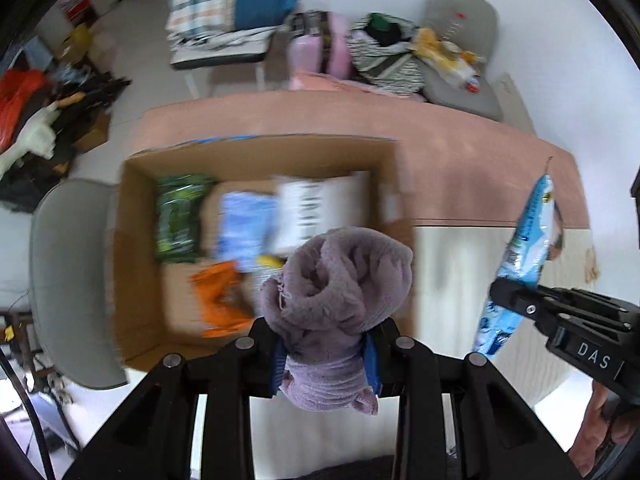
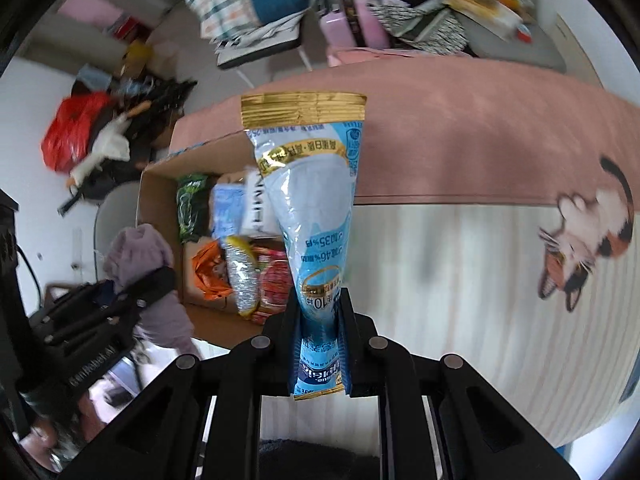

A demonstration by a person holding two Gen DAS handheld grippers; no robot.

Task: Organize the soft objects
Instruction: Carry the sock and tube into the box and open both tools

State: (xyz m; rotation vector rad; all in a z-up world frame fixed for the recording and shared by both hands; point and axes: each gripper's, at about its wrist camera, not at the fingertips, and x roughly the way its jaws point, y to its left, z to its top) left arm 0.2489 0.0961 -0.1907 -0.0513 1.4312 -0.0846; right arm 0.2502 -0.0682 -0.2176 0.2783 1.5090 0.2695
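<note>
Cluttered room; pink-and-striped mat covers the worktop. Cardboard box on it holds snack packets. Left gripper clamps a rolled purple towel above the box's near edge. Right gripper pinches a blue pouch, right of the box.
</note>
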